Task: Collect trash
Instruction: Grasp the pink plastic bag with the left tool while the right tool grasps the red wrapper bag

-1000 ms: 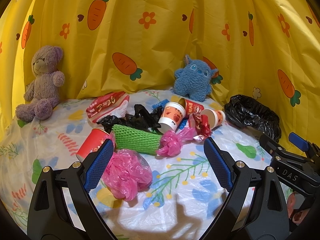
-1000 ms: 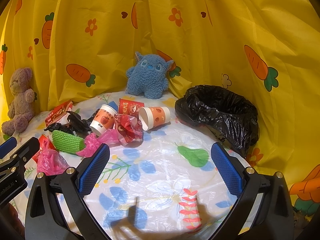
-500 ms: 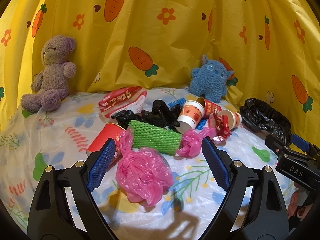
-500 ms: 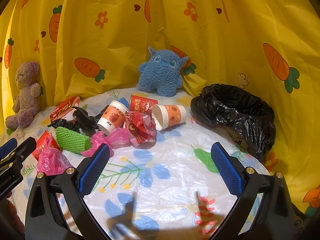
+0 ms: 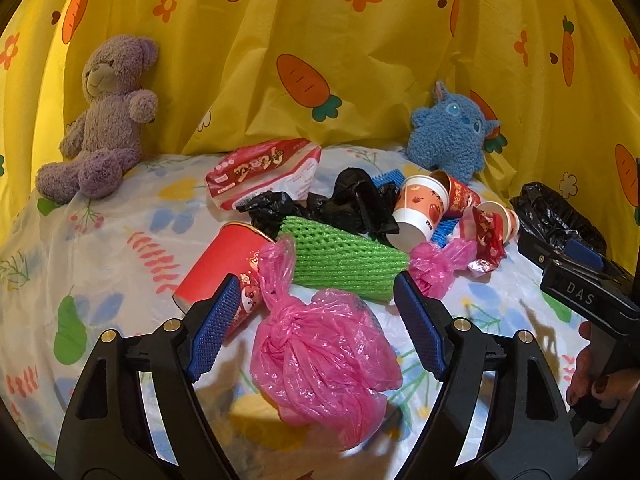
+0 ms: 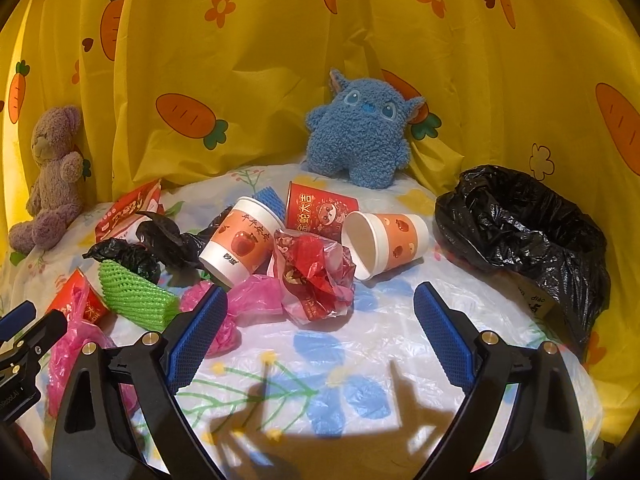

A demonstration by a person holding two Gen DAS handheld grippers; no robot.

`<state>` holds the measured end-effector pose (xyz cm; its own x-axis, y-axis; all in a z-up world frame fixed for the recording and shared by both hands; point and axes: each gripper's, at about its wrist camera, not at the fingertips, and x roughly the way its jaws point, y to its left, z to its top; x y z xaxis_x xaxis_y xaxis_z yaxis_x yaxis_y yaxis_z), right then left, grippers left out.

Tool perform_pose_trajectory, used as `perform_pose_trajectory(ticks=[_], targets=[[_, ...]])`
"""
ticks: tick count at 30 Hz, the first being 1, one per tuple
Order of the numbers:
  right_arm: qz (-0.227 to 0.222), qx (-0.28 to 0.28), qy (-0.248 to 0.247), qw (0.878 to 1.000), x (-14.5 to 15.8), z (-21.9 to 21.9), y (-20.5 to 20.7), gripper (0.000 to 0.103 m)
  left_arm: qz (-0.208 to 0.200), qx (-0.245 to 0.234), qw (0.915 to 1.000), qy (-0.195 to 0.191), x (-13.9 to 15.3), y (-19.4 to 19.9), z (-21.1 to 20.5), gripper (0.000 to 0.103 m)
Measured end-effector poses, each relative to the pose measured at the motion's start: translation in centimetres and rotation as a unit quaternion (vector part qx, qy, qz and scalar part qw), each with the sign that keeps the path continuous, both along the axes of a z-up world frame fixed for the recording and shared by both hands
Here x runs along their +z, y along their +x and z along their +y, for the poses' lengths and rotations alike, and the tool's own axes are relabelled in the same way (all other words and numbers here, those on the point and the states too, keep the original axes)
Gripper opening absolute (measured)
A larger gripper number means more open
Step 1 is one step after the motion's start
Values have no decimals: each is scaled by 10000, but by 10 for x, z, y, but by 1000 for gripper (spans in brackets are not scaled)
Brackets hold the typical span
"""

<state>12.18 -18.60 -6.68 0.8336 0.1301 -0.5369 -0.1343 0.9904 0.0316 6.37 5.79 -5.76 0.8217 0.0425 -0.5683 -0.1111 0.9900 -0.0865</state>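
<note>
**Both grippers close in on the trash pile, nothing grabbed yet**

The left gripper [image 5: 314, 324] is over the knotted pink bag [image 5: 320, 356], jaws apart and closing, with the bag between them but neither pad pressing on it. The landmark here is the bin bag [image 6: 524, 236], black and standing open at the right edge of the table [image 6: 332, 364]. Everything to collect lies left of it: the pink bag farthest away, next a green foam net [image 5: 344, 256] with a red cup [image 5: 222, 264] beside it, then crumpled black plastic [image 5: 344, 204].

The right gripper [image 6: 320, 336] hangs nearer the bin bag, jaws wide and just starting to narrow, empty between them. A crumpled red wrapper [image 6: 316, 272] sits just ahead of it, and a tipped orange cup [image 6: 384, 244] lies closest to the bin bag.

Now the risks. That pink bag is thin, puffy film; the pads could pinch a loose fold and tear it or let it slide out midway. The red cup touches the bag's knotted neck, so a sloppy close might catch it or roll it away. The bin bag's soft rim sags, and a drop on the lip would spill back out. The two grippers work side by side, so they might collide.
</note>
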Motion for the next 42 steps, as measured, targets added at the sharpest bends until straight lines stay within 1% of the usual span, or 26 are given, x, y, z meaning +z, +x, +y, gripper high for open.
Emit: perform_pose_trajectory(ticks=[1,3,4,6,7,8,10,11,13,15,18,24,27,28,30,32,33,35,37,39,41,42], targets=[[26,9,0,10000,-2,0,5,91,62,-15,10000,-22,-3,3,1,72],[68,12,6,10000,-4,1,13,90,193,-52,9998,-80,-9,9,2,62],[96,23,18,9999,-5,1,18,90,253,-64,9996,-105,-11,11,2,59],[149,57,36,9999,-7,1,24,88,341,-107,9992,-161,-16,16,3,50],[163,80,25,9998,-8,2,26,81,383,-122,9990,-182,-19,18,3,48],[190,94,9,9998,-9,2,29,78,426,-135,9988,-214,-20,20,3,45],[255,106,52,9996,-11,1,34,77,473,-170,9983,-279,-23,23,4,36],[280,105,73,9995,-12,0,36,77,509,-180,9980,-316,-25,25,5,24],[296,137,85,9994,-13,0,39,76,557,-171,9975,-389,-27,28,6,20],[291,154,95,9994,-13,-1,42,75,568,-132,9977,-339,-28,30,5,10],[327,193,150,9992,-14,-2,46,73,459,-70,9981,-405,-22,28,6,7],[411,352,169,9984,-19,-1,56,61,-31,99,9988,-478,14,21,4,6],[440,415,215,9979,-22,0,61,54,-191,207,9988,-413,29,20,4,6],[447,437,191,9979,-23,1,63,50,-211,247,9987,-392,31,21,4,6],[482,494,167,9975,-25,2,66,46,-214,313,9988,-326,35,23,4,6],[512,557,126,9971,-27,3,68,36,-193,379,9987,-281,35,24,4,6],[512,587,106,9969,-28,3,69,34,-184,408,9986,-272,35,25,4,6],[487,652,89,9966,-28,2,69,26,-172,431,9986,-266,35,25,2,6],[443,678,51,9967,-27,1,68,23,-169,439,9986,-229,35,26,0,6],[401,696,56,9968,-25,-1,66,18,-162,439,9987,-213,35,25,-2,6],[296,671,89,9973,-20,-6,62,13,-164,433,9987,-202,35,25,-4,6],[227,662,107,9975,-16,-9,58,13,-172,427,9987,-201,36,25,-5,6]])
